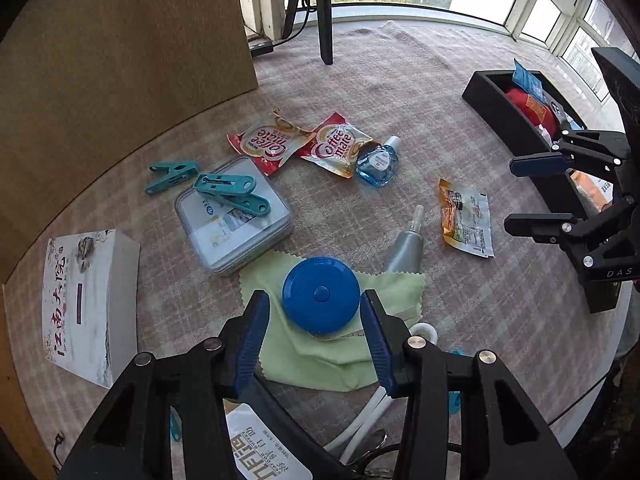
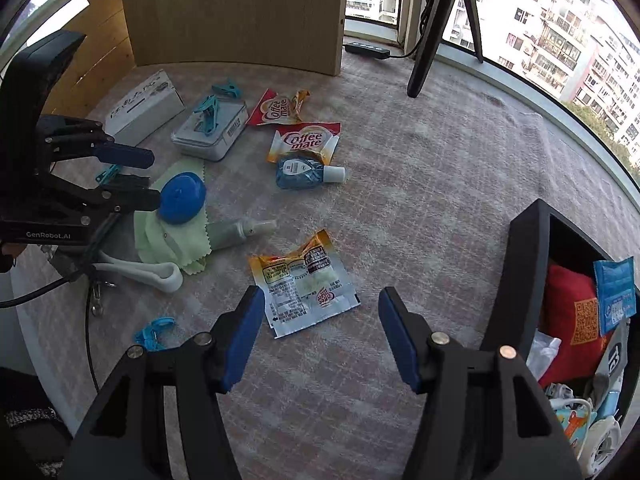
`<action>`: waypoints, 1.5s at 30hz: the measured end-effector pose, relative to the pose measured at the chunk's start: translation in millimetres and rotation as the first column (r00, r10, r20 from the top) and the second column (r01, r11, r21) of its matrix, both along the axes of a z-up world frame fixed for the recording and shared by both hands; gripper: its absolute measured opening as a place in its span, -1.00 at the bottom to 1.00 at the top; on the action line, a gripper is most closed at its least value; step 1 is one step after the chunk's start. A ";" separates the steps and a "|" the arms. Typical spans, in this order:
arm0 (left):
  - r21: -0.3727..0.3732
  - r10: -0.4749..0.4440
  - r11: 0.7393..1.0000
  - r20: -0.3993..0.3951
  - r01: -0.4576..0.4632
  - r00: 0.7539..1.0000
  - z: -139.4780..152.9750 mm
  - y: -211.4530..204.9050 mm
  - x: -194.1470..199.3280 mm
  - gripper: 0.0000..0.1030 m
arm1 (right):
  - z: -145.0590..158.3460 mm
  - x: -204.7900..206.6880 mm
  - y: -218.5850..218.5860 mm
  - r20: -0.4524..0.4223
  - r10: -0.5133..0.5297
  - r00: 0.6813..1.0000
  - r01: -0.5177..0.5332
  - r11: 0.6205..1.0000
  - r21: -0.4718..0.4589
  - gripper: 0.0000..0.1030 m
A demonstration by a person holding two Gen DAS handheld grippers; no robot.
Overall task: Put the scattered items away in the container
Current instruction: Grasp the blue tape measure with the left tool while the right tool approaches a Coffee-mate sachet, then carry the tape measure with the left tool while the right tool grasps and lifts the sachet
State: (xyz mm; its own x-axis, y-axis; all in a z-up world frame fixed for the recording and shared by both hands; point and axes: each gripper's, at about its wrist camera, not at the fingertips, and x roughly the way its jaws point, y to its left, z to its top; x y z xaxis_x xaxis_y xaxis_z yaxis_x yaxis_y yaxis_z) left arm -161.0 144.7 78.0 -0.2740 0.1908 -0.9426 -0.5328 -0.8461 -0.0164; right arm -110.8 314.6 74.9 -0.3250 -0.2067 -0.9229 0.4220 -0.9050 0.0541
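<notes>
A round blue tape measure [image 1: 321,295] lies on a light green cloth [image 1: 332,352]. My left gripper [image 1: 314,300] is open, its fingers on either side of the tape measure. The right wrist view shows the tape measure [image 2: 182,199] just ahead of the left gripper [image 2: 154,178]. My right gripper [image 2: 322,296] is open and empty, just in front of an orange and white sachet [image 2: 302,288]. The black container [image 2: 528,264] stands to its right, holding a red pouch [image 2: 568,308] and a blue packet [image 2: 614,292].
Scattered on the checked tablecloth: two Coffee mate sachets [image 1: 340,144], a blue bottle [image 1: 378,162], a grey tube [image 1: 404,244], teal clips [image 1: 228,192] on a tin [image 1: 234,216], a white box [image 1: 90,304]. A tripod leg [image 1: 324,12] and cardboard panel [image 1: 120,60] stand behind.
</notes>
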 end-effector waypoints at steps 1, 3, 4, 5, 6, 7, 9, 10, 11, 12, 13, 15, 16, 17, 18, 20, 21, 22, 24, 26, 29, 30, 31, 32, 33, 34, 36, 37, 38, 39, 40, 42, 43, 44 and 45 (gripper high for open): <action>-0.010 -0.008 1.000 -0.005 0.008 1.000 -2.1 1.4 -1.5 -0.15 | -3.2 -2.6 -0.4 0.008 0.005 1.000 -0.005 1.000 0.004 0.14; -0.022 -0.023 1.000 -0.012 0.022 1.000 -4.8 3.8 -3.3 -0.15 | -7.9 -6.9 -0.7 0.018 0.010 1.000 -0.010 1.000 0.013 0.14; -0.027 -0.036 0.999 -0.014 0.036 0.999 -6.1 5.0 -3.6 -0.15 | -9.6 -8.2 -0.3 0.022 0.010 1.000 -0.011 1.000 0.015 0.14; -0.035 -0.049 0.998 -0.015 0.049 0.999 -7.8 6.6 -3.9 -0.15 | -11.1 -9.3 -0.4 0.026 0.011 1.000 -0.011 1.000 0.015 0.14; -0.042 -0.065 0.997 -0.016 0.064 0.998 -9.6 8.8 -3.7 -0.15 | -12.7 -10.7 -0.2 0.030 0.011 0.999 -0.011 1.000 0.015 0.14; -0.052 -0.081 0.995 -0.019 0.080 0.997 -11.0 11.0 -2.9 -0.11 | -14.5 -12.7 -0.1 0.035 0.011 0.999 -0.012 1.000 0.017 0.14; -0.081 -0.110 0.991 -0.028 0.107 0.994 -14.2 16.7 -3.1 -0.11 | -17.7 -14.4 -0.2 0.041 0.015 0.999 -0.016 1.000 0.024 0.14; -0.093 -0.118 0.989 -0.031 0.114 0.993 -15.9 18.7 -3.2 -0.11 | -19.5 -15.4 -1.0 0.044 0.018 0.999 -0.019 0.999 0.026 0.14; -0.094 -0.126 0.988 -0.032 0.122 0.992 -16.9 20.5 -3.6 -0.10 | -21.3 -16.8 -2.3 0.046 0.020 0.999 -0.022 0.999 0.029 0.14; -0.090 -0.133 0.987 -0.030 0.130 0.991 -17.4 22.0 -4.0 -0.09 | -22.9 -17.9 -3.1 0.049 0.022 0.999 -0.024 0.999 0.030 0.14; -0.093 -0.138 0.987 -0.028 0.135 0.990 -18.0 21.7 -4.5 -0.08 | -24.4 -19.0 -4.2 0.052 0.024 0.998 -0.026 0.999 0.030 0.14; -0.096 -0.149 0.985 -0.027 0.146 0.988 -19.5 23.1 -4.8 -0.07 | -26.8 -20.4 -7.4 0.057 0.036 0.998 -0.037 0.999 0.028 0.14; -0.097 -0.153 0.984 -0.026 0.150 0.988 -19.7 23.5 -4.7 -0.07 | -27.6 -20.6 -9.4 0.060 0.043 0.997 -0.045 0.999 0.025 0.14; -0.099 -0.159 0.983 -0.028 0.156 0.987 -19.9 23.4 -4.3 -0.05 | -28.6 -20.6 -11.9 0.062 0.053 0.997 -0.055 0.998 0.026 0.15; -0.104 -0.164 0.982 -0.032 0.160 0.986 -20.4 23.9 -4.2 -0.02 | -30.2 -20.8 -14.8 0.065 0.065 0.996 -0.067 0.997 0.034 0.23; -0.123 -0.167 0.979 -0.023 0.163 0.986 -24.1 24.4 -5.2 -0.01 | -33.9 -22.2 -20.3 0.060 0.085 0.995 -0.089 0.994 0.063 0.29; -0.133 -0.167 0.978 -0.017 0.163 0.986 -27.1 24.6 -5.7 -0.01 | -36.0 -23.5 -22.6 0.059 0.094 0.994 -0.098 0.992 0.075 0.29; -0.132 -0.167 0.978 -0.015 0.164 0.986 -28.8 24.3 -5.4 -0.01 | -38.3 -25.5 -24.3 0.062 0.101 0.993 -0.106 0.991 0.084 0.29; -0.120 -0.165 0.979 -0.016 0.162 0.986 -28.0 23.3 -5.6 -0.03 | -42.8 -30.6 -25.1 0.073 0.105 0.992 -0.110 0.991 0.076 0.30; -0.107 -0.158 0.982 -0.008 0.156 0.987 -27.2 21.8 -6.9 -0.07 | -41.9 -34.6 -24.0 0.068 0.100 0.993 -0.104 0.993 0.058 0.30; -0.101 -0.154 0.983 -0.006 0.153 0.988 -26.2 20.3 -6.9 -0.07 | -40.9 -36.2 -26.0 0.075 0.112 0.991 -0.117 0.991 0.066 0.28; -0.100 -0.156 0.983 -0.008 0.154 0.988 -25.8 20.1 -6.5 -0.07 | -40.2 -36.0 -26.9 0.074 0.116 0.990 -0.121 0.990 0.071 0.21; -0.099 -0.156 0.983 -0.010 0.154 0.988 -25.5 19.8 -6.1 -0.08 | -39.1 -35.7 -27.6 0.071 0.118 0.990 -0.124 0.990 0.073 0.15; -0.098 -0.156 0.983 -0.010 0.155 0.988 -25.3 19.5 -5.6 -0.08 | -37.3 -35.5 -28.0 0.067 0.122 0.990 -0.127 0.990 0.069 -0.06; -0.096 -0.157 0.983 -0.012 0.155 0.988 -24.8 19.3 -5.1 -0.08 | -35.9 -35.9 -28.0 0.067 0.120 0.990 -0.125 0.990 0.068 -0.26; -0.093 -0.157 0.983 -0.014 0.155 0.987 -24.0 18.9 -4.4 -0.08 | -34.7 -36.5 -27.8 0.063 0.117 0.991 -0.122 0.990 0.071 -0.39; -0.089 -0.157 0.984 -0.017 0.155 0.988 -22.5 17.8 -3.3 -0.08 | -32.8 -38.6 -25.7 0.076 0.108 0.991 -0.111 0.993 0.039 -0.70; -0.087 -0.156 0.984 -0.020 0.154 0.987 -21.3 17.0 -2.6 -0.08 | -31.4 -39.4 -24.8 0.082 0.101 0.991 -0.103 0.995 0.018 -0.79; -0.084 -0.158 0.984 -0.024 0.155 0.987 -19.4 15.9 -1.7 -0.08 | -30.2 -39.6 -24.8 0.083 0.095 0.992 -0.096 0.995 0.015 -0.87; -0.081 -0.157 0.985 -0.030 0.154 0.987 -17.0 14.5 -0.9 -0.08 | -29.1 -39.5 -25.2 0.079 0.089 0.993 -0.091 0.996 0.021 -0.94; -0.078 -0.153 0.986 -0.034 0.150 0.988 -14.7 12.9 -0.5 -0.08 | -27.7 -39.3 -25.6 0.074 0.084 0.994 -0.086 0.996 0.022 -0.98; -0.066 -0.147 0.987 -0.037 0.144 0.988 -9.4 9.0 -0.2 -0.08 | -24.3 -38.7 -25.8 0.067 0.074 0.995 -0.075 0.997 0.006 -0.99; -0.059 -0.142 0.988 -0.040 0.140 0.989 -6.8 6.7 -1.7 -0.08 | -22.3 -38.4 -26.2 0.063 0.071 0.995 -0.071 0.997 0.000 -0.99; -0.056 -0.137 0.989 -0.045 0.134 0.990 -4.1 4.4 -2.0 -0.08 | -20.2 -38.1 -26.6 0.057 0.069 0.996 -0.068 0.998 -0.005 -0.99; -0.056 -0.128 0.991 -0.052 0.125 0.990 -1.1 1.9 -2.7 -0.08 | -17.4 -38.1 -26.3 0.046 0.059 0.997 -0.058 0.998 -0.011 -0.99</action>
